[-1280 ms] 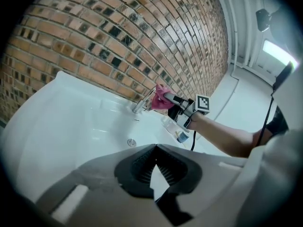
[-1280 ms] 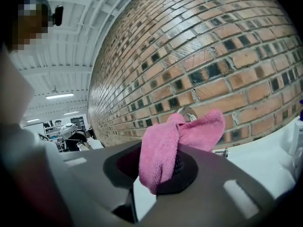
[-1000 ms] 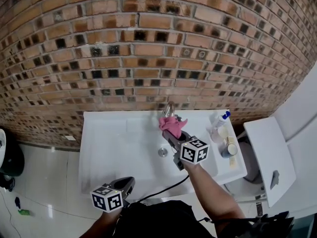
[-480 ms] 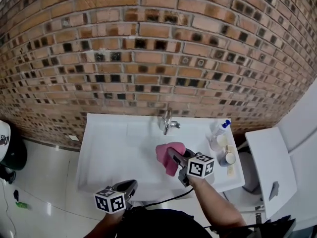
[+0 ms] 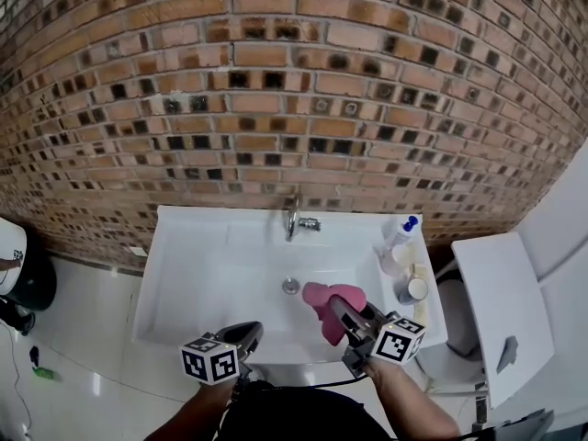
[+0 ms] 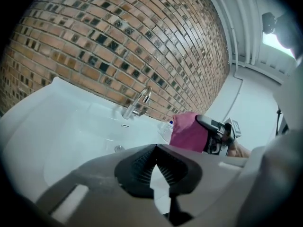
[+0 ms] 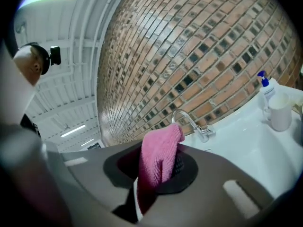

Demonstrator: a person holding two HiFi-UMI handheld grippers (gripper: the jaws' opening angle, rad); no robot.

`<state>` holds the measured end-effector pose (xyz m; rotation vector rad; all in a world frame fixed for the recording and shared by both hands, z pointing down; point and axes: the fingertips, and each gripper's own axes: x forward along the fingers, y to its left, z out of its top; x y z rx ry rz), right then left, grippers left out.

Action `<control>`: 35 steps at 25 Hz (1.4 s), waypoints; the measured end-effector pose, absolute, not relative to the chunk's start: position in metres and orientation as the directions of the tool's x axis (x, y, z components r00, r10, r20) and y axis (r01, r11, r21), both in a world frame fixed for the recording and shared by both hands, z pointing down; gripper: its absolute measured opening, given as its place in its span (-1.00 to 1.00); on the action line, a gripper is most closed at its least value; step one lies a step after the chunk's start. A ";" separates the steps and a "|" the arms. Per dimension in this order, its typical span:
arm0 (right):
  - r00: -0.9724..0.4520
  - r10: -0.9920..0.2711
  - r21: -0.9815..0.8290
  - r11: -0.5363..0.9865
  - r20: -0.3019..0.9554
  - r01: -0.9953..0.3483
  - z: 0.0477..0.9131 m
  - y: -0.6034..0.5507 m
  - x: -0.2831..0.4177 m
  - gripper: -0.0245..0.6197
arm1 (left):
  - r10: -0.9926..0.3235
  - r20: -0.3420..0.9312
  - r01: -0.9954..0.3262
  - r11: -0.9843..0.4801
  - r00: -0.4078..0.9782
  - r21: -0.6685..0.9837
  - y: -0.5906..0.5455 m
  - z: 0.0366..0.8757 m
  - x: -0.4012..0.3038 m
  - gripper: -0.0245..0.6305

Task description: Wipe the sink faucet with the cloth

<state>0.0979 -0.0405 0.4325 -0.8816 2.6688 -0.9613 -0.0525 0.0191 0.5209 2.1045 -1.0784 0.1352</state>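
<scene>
A chrome faucet [image 5: 294, 219] stands at the back rim of the white sink [image 5: 211, 265], against the brick wall; it also shows in the left gripper view as the faucet [image 6: 137, 103] and in the right gripper view as the faucet [image 7: 191, 123]. My right gripper [image 5: 342, 318] is shut on a pink cloth [image 5: 327, 303], held over the basin's front right, well short of the faucet. The cloth [image 7: 158, 157] hangs folded between the jaws. My left gripper [image 5: 246, 334] is shut and empty at the sink's front edge.
On the sink's right ledge stand a spray bottle [image 5: 397, 233], a white cup [image 5: 390, 261] and a small jar [image 5: 413, 289]. The drain [image 5: 290, 286] lies mid-basin. A white cabinet [image 5: 496, 301] stands to the right, and tiled floor to the left.
My right gripper has pulled the pink cloth back from the faucet toward the sink's front right. The left gripper has stayed near the front edge.
</scene>
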 end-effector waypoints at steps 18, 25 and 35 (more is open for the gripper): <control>-0.840 -0.525 -0.600 0.630 0.139 -0.493 0.460 0.045 0.139 -0.75 | -0.637 0.461 -0.762 -0.340 0.618 0.551 0.049 0.521 -0.027 -0.91; -0.847 -0.511 -0.599 0.636 0.146 -0.487 0.461 0.047 0.133 -0.75 | -0.636 0.459 -0.762 -0.351 0.621 0.544 0.050 0.517 -0.026 -0.91; -0.851 -0.498 -0.568 0.658 0.163 -0.494 0.454 0.048 0.121 -0.75 | -0.640 0.450 -0.761 -0.362 0.623 0.538 0.041 0.507 -0.033 -0.92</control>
